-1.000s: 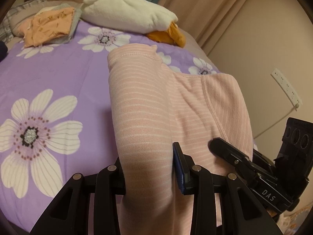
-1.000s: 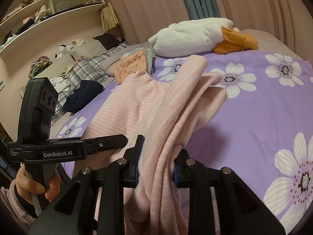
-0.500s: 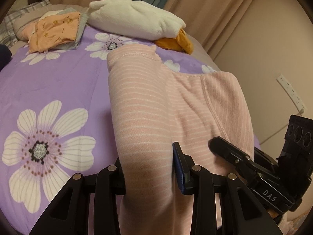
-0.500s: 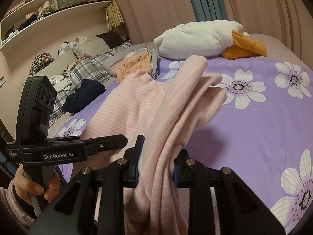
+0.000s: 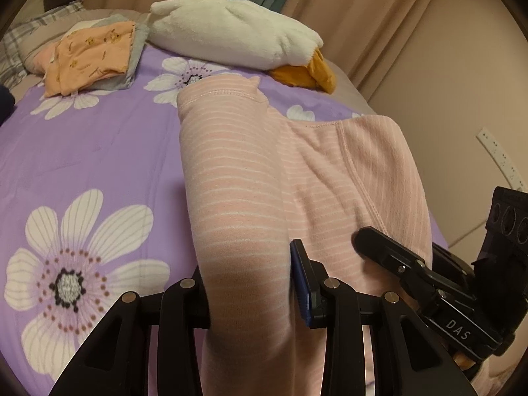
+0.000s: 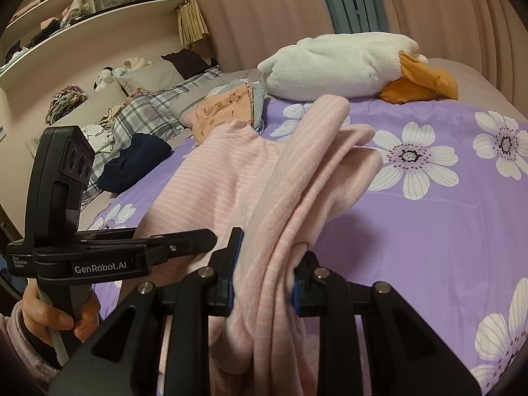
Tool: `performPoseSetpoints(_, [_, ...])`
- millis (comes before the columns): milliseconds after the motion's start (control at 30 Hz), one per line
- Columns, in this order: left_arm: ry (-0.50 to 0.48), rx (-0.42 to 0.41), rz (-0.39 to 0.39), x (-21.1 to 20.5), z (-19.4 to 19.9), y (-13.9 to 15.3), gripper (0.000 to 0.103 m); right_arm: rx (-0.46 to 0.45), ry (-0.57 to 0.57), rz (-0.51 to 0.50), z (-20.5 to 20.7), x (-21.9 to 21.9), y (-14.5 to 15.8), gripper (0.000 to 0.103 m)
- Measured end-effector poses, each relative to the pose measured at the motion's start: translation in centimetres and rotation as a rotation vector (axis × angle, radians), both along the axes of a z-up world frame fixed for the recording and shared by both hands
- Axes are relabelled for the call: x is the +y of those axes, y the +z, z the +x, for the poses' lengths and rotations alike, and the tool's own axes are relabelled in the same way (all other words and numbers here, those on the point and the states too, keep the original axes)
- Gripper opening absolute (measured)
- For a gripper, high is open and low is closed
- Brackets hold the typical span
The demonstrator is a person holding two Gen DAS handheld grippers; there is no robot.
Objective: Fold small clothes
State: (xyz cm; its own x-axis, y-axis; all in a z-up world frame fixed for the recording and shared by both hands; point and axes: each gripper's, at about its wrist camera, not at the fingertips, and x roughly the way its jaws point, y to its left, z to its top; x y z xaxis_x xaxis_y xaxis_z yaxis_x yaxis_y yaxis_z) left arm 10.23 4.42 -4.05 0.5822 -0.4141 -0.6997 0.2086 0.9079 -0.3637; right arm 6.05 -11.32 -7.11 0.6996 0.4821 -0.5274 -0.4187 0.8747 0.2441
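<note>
Fabric of the pink striped garment [image 5: 237, 178] fills my left gripper [image 5: 250, 283], jaws clamped on a thick fold. My right gripper [image 6: 264, 277] pinches its bunched edge. The rest drapes forward over the purple bedspread [image 5: 92, 151].

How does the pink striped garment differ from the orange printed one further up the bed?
The pink striped garment is clamped in both grippers, left and right, and drapes loosely; the orange printed garment lies folded flat on a small stack. The pink one has thin white stripes, the orange one small dark figures. Both lie over the purple floral bedspread.
</note>
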Motion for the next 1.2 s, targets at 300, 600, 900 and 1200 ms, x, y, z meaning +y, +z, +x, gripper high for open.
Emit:
performPoseSetpoints(300, [-0.004,0.011,0.008,0.1,2.5,-0.6,0.034,0.007,-0.007,0.002,2.2,-0.1,-0.5,0.025])
performPoseSetpoints(600, [-0.009,0.032,0.021,0.0,4.8,-1.6,0.034,0.026,-0.015,0.002,4.4,-0.2,-1.5,0.025])
performPoseSetpoints(900, [-0.014,0.044,0.035,-0.2,7.1,-2.4,0.035,0.041,-0.024,0.007,6.8,-0.6,-2.4,0.025])
performPoseSetpoints(1200, [-0.014,0.063,0.049,-0.2,9.0,-3.5,0.035,0.061,-0.032,0.010,8.9,-0.6,-3.6,0.025])
